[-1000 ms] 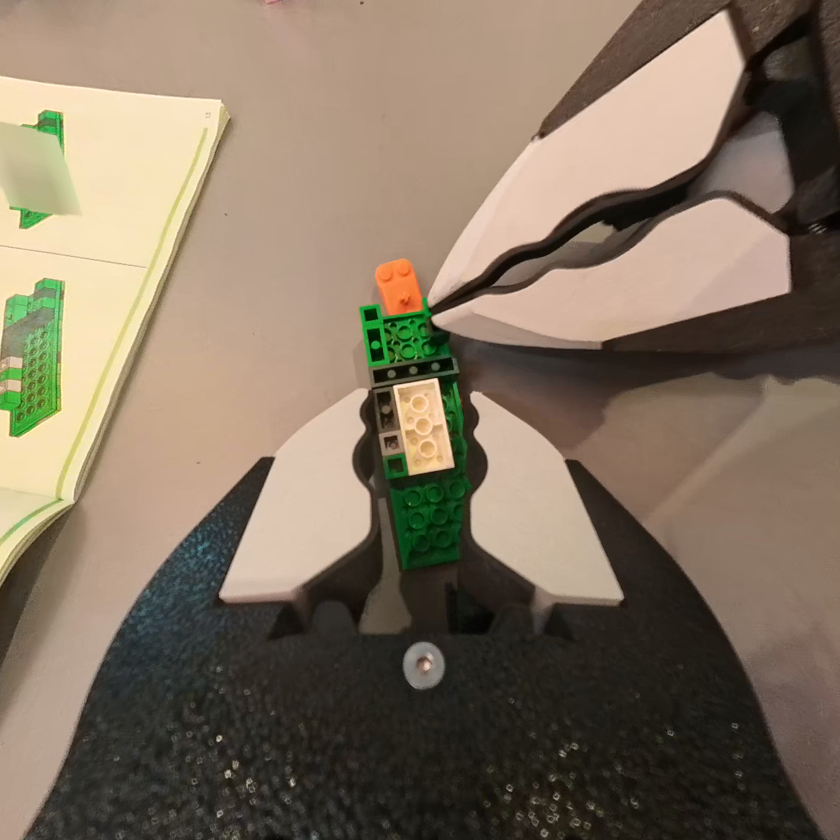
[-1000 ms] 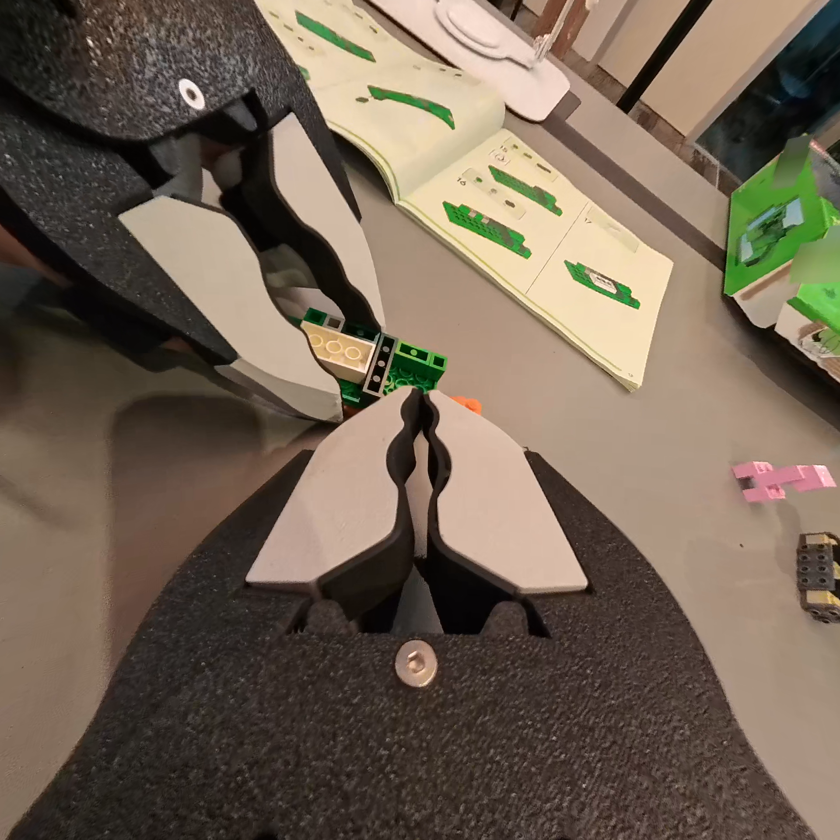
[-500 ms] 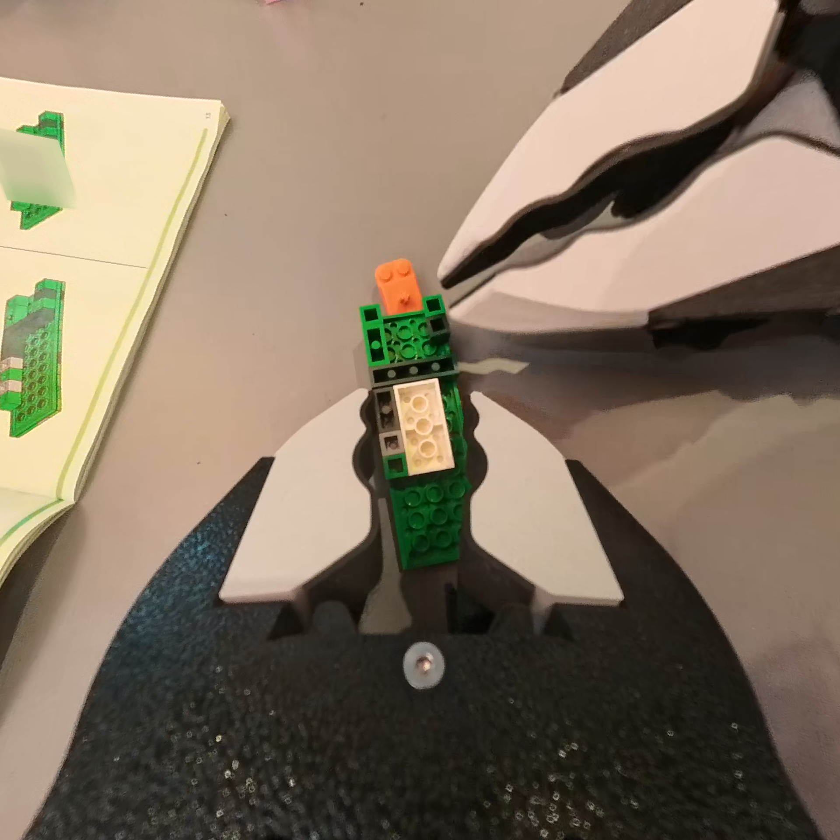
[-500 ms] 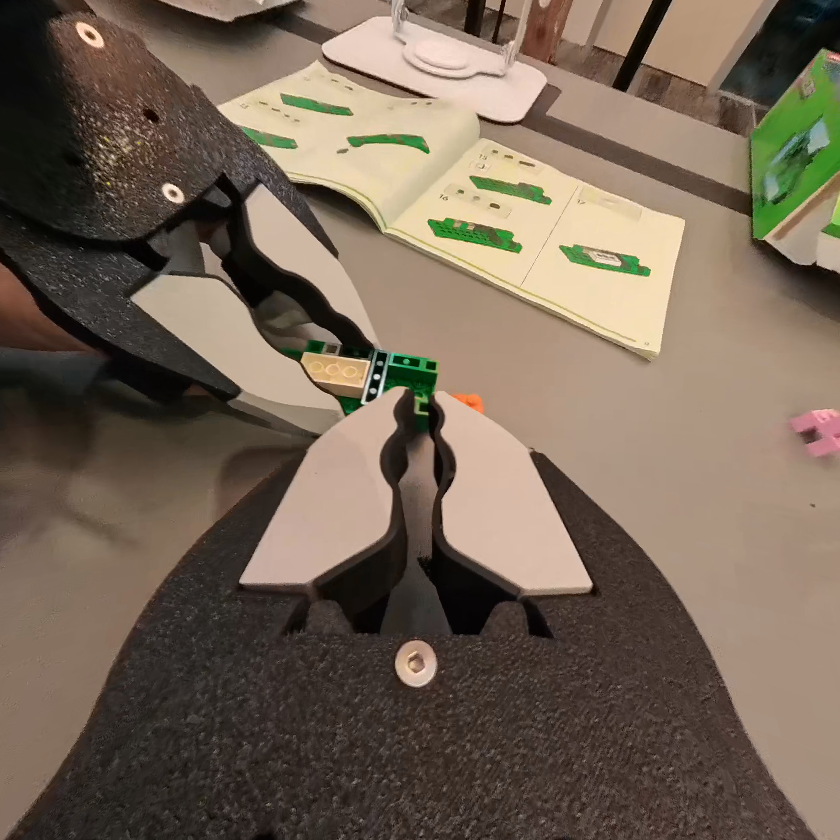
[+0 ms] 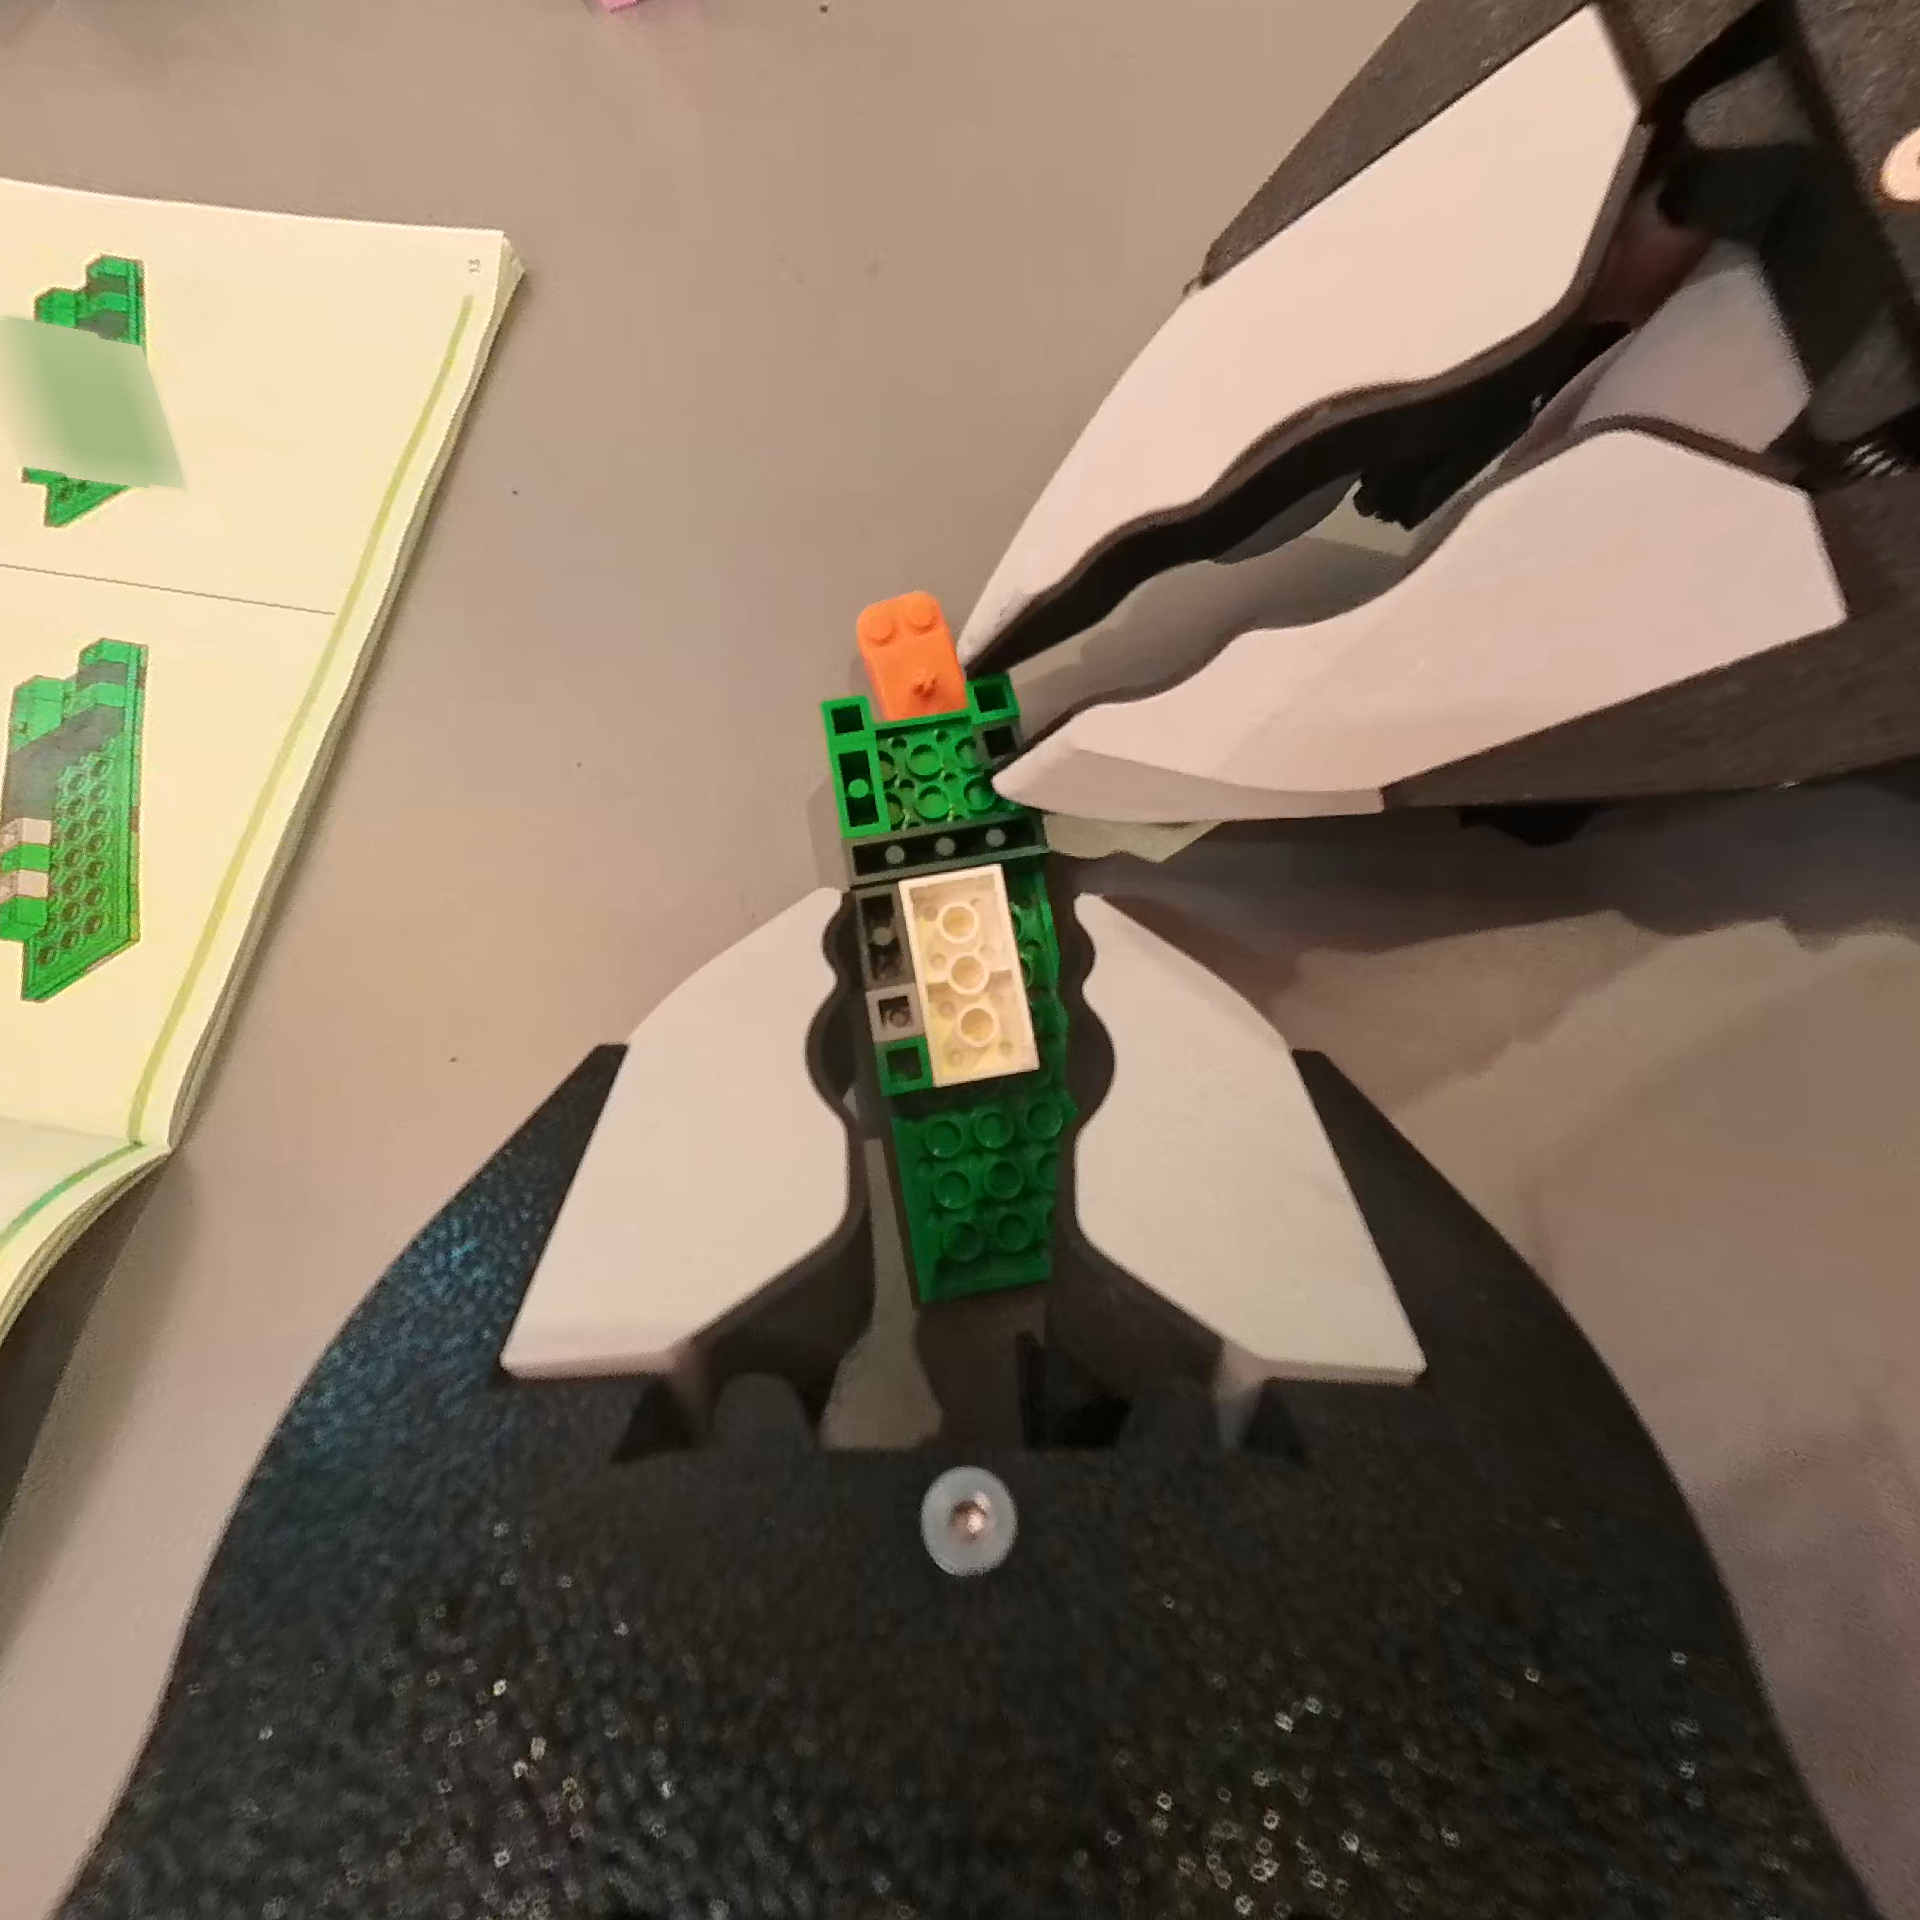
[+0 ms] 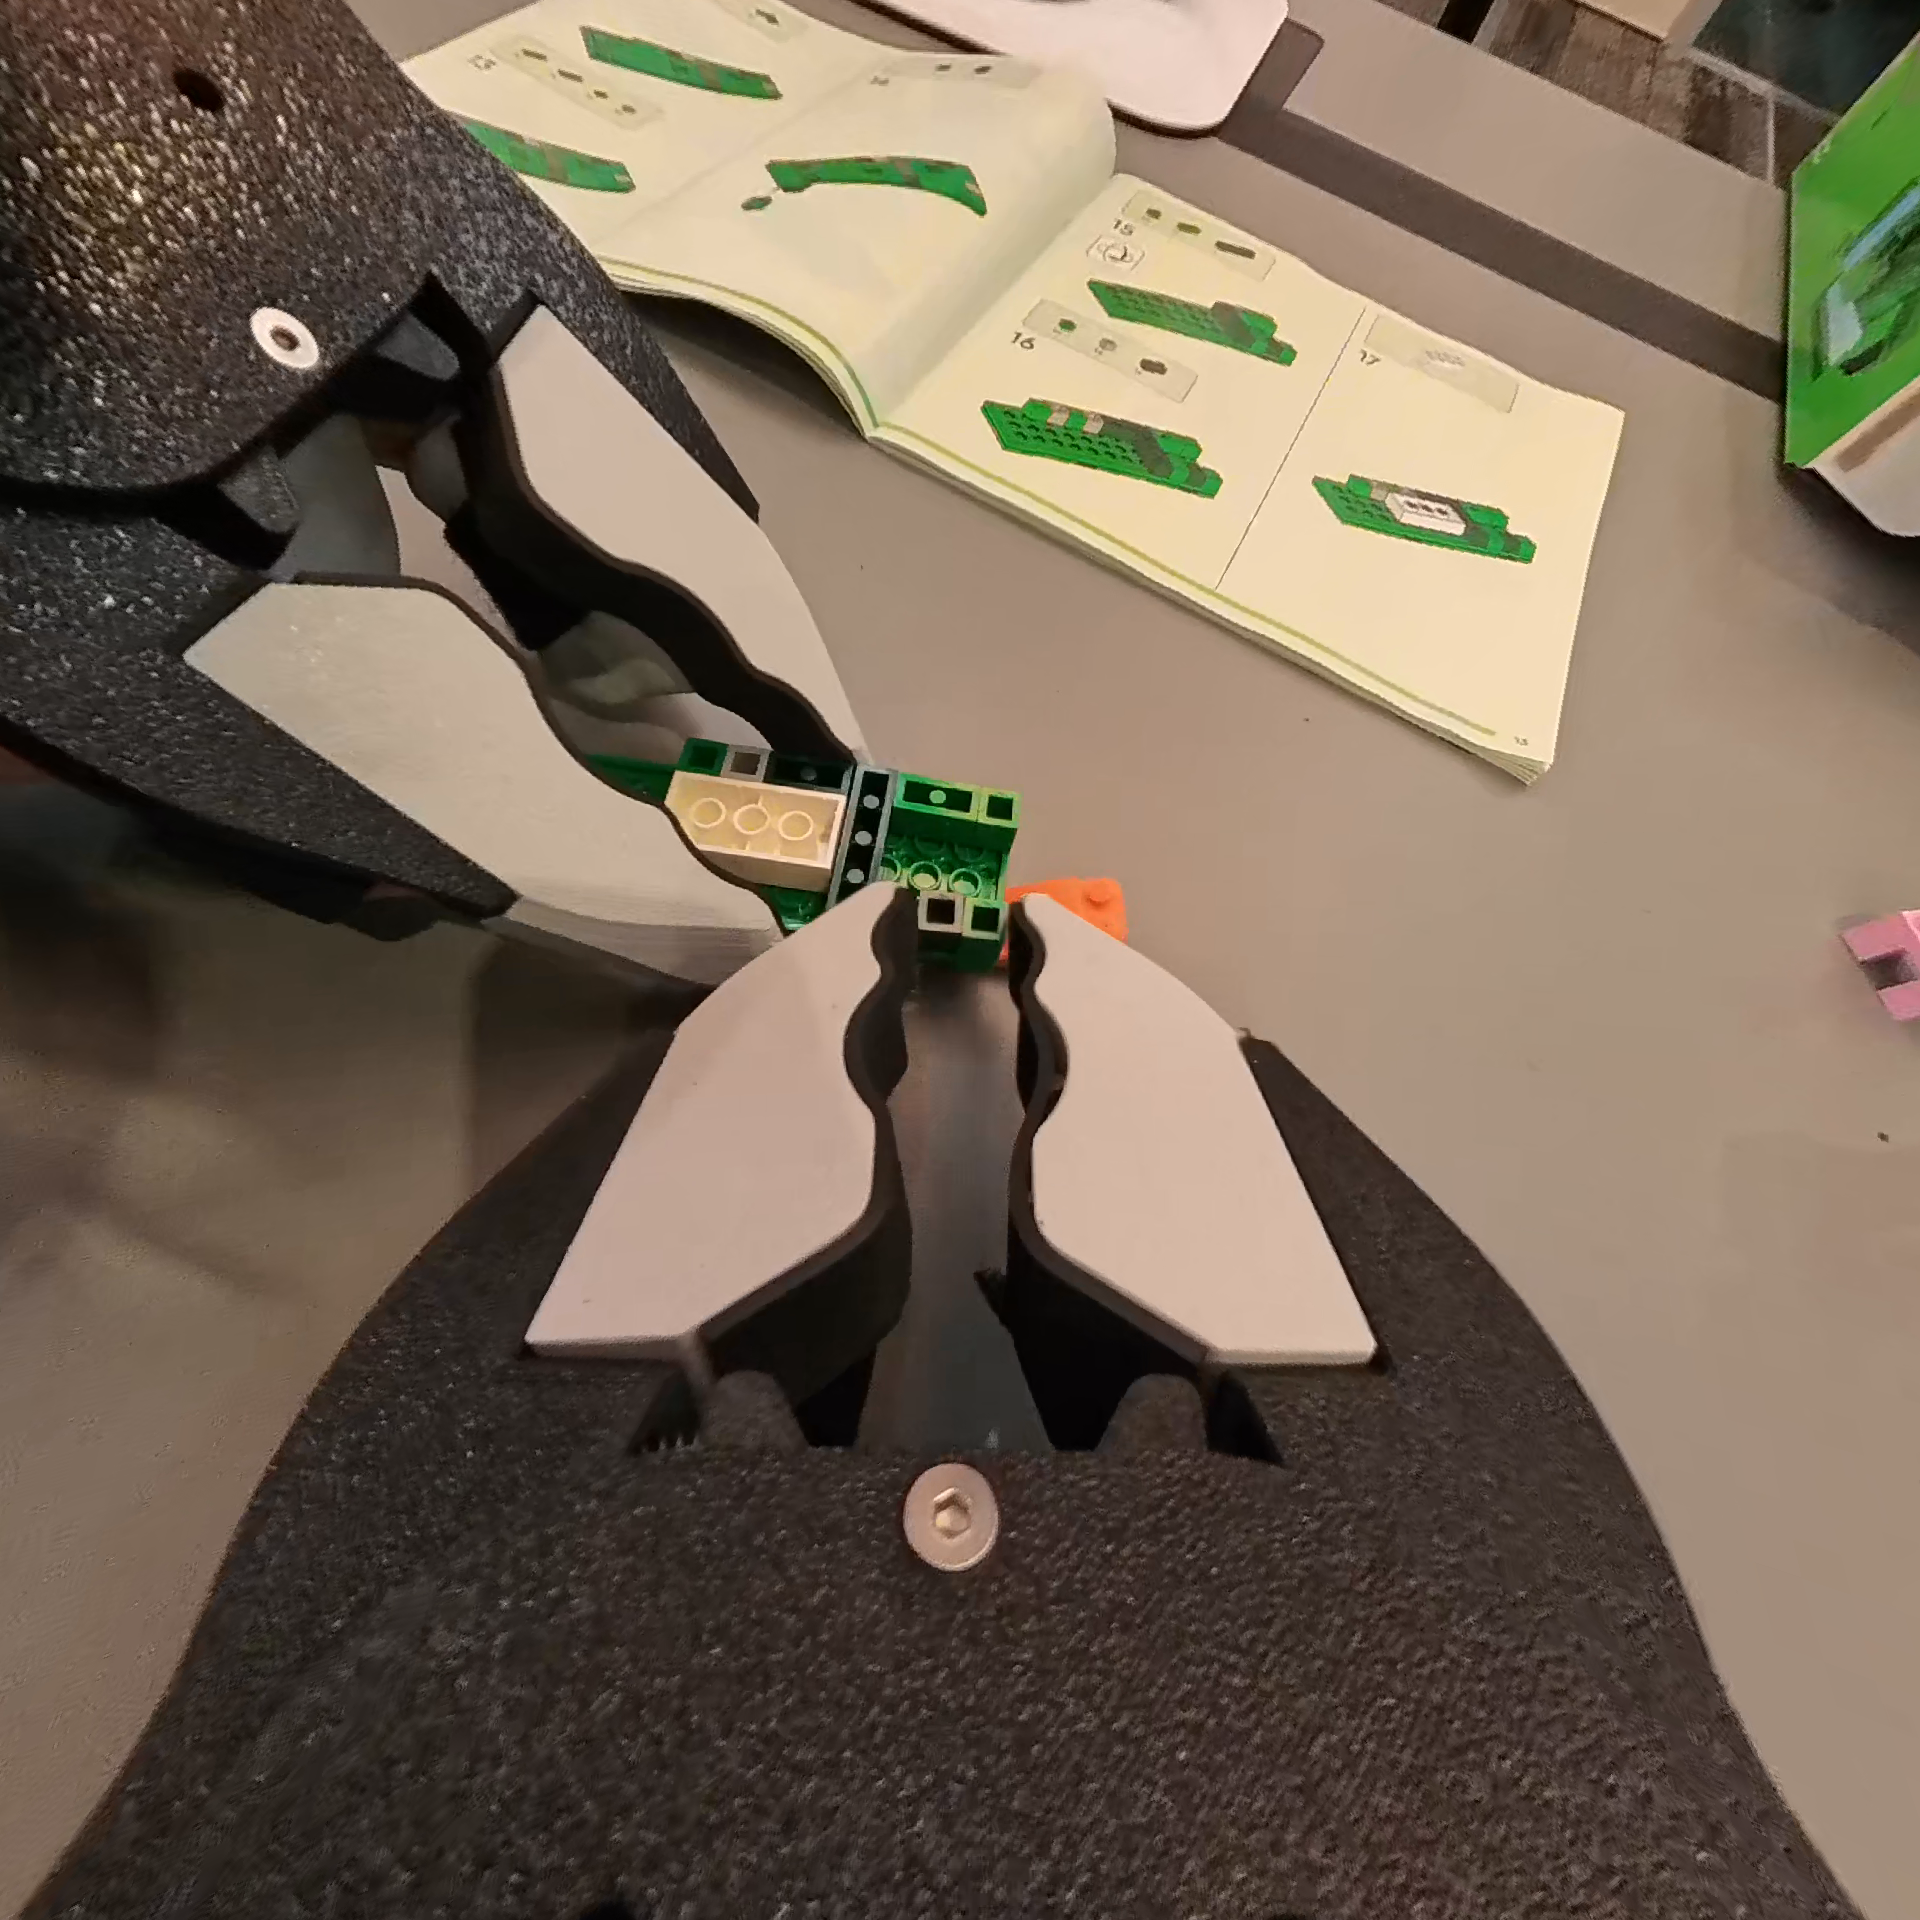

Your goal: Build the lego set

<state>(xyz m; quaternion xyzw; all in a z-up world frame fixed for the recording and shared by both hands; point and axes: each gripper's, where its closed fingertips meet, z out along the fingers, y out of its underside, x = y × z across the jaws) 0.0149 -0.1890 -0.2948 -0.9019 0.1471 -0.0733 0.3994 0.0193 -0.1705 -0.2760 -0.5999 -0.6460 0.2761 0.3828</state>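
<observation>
The green lego assembly sits lengthwise between the fingers of my left gripper, which are clamped on its flanks. Its narrow studded tail points back toward the gripper's body and its wider front end sticks out past the fingertips. A white brick with three studs in a row showing lies on top near the middle. A black strip crosses the assembly just ahead of it. Beyond the strip the front section has raised green blocks along its edges.

An orange piece touches the front end of the assembly, in the gap between two raised green corners. I cannot tell whether it is attached there or only resting on the table.

My right gripper comes in from the side at that front end. Its fingers stand a little apart, with the near front corner of the assembly in the gap between the tips. In the left wrist view one tip lies on the green studs and the other sits just beside the orange piece. Whether the tips press on the corner I cannot tell.

Everything rests on or over a grey table. An open instruction booklet with pictures of green builds lies well apart, beyond the assembly in the right wrist view. A pink lego piece lies at that view's right edge. A green box stands near the far right corner, and a flat white base is cut off by the frame past the booklet.
</observation>
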